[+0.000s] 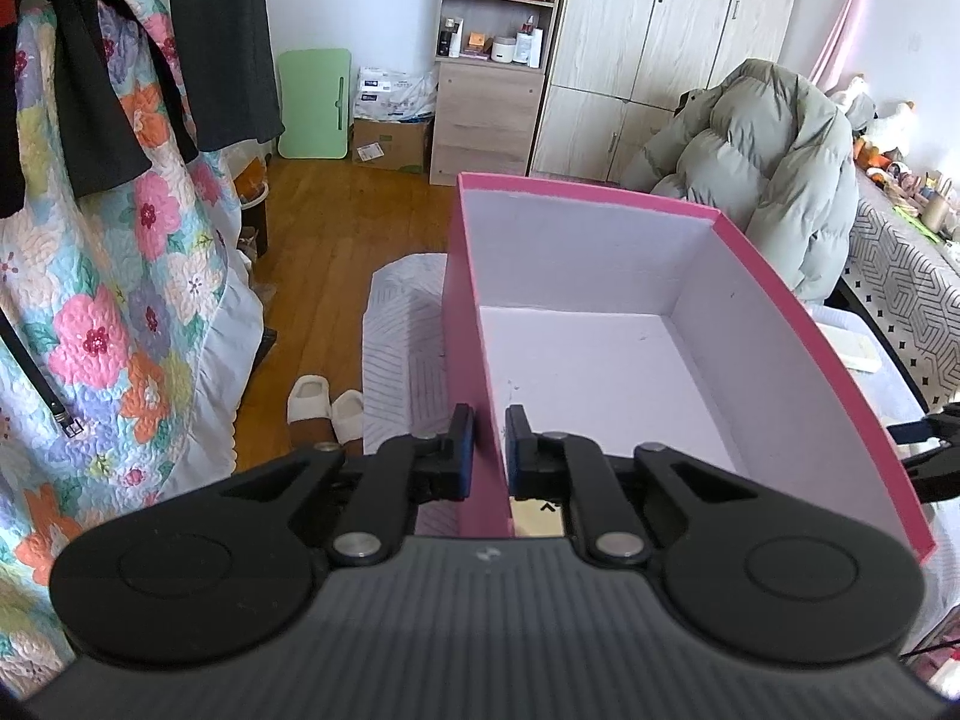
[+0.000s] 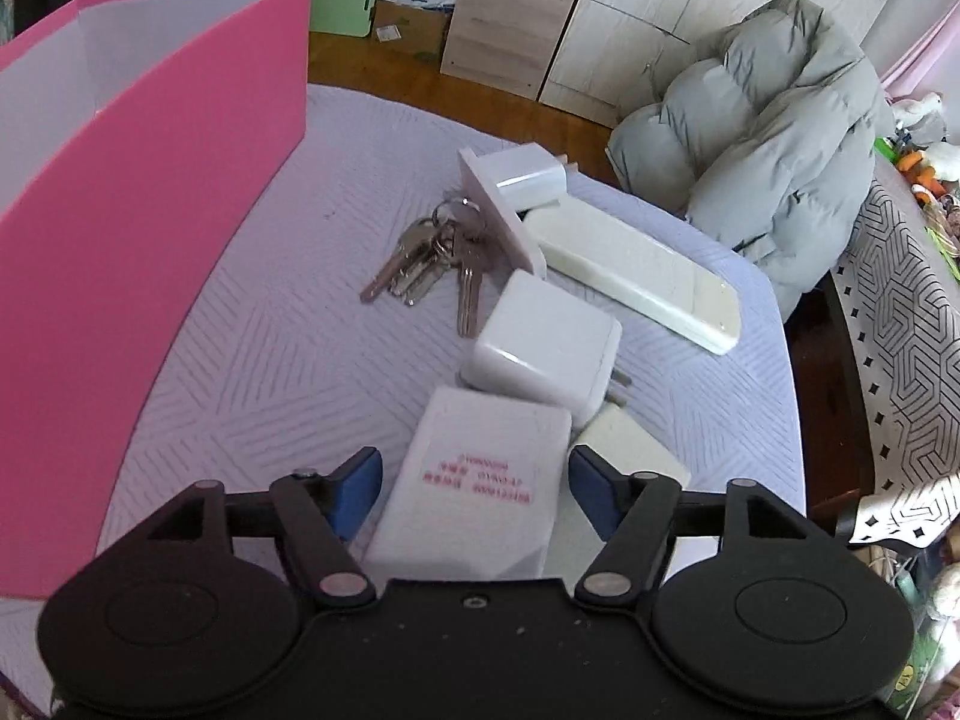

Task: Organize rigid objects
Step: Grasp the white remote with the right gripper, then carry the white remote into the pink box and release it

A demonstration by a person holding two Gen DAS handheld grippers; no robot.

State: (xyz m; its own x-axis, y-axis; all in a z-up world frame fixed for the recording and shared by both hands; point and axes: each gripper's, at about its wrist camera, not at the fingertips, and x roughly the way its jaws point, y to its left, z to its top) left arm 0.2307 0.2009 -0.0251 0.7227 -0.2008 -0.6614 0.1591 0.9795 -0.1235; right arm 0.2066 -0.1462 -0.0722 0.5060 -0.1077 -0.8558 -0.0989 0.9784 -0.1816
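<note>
One pink box (image 1: 600, 312), white inside, is seen standing on the quilted surface (image 2: 288, 312), its left wall pinched by the left tool (image 1: 489, 444). Beside the box, one long white slab (image 2: 642, 276), one thin pink-edged plate (image 2: 498, 210), three white plug-like blocks (image 2: 543, 354) and one bunch of keys (image 2: 432, 258) are laid close together. The nearest block (image 2: 480, 492) is flanked by the spread right tool (image 2: 474, 492), whose pads are not seen touching it.

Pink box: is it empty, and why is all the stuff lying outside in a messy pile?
Yes, the pink box is empty. The bunch of keys, white charger and flat white box lie jumbled outside it, overlapping at odd angles, not sorted yet.
</note>
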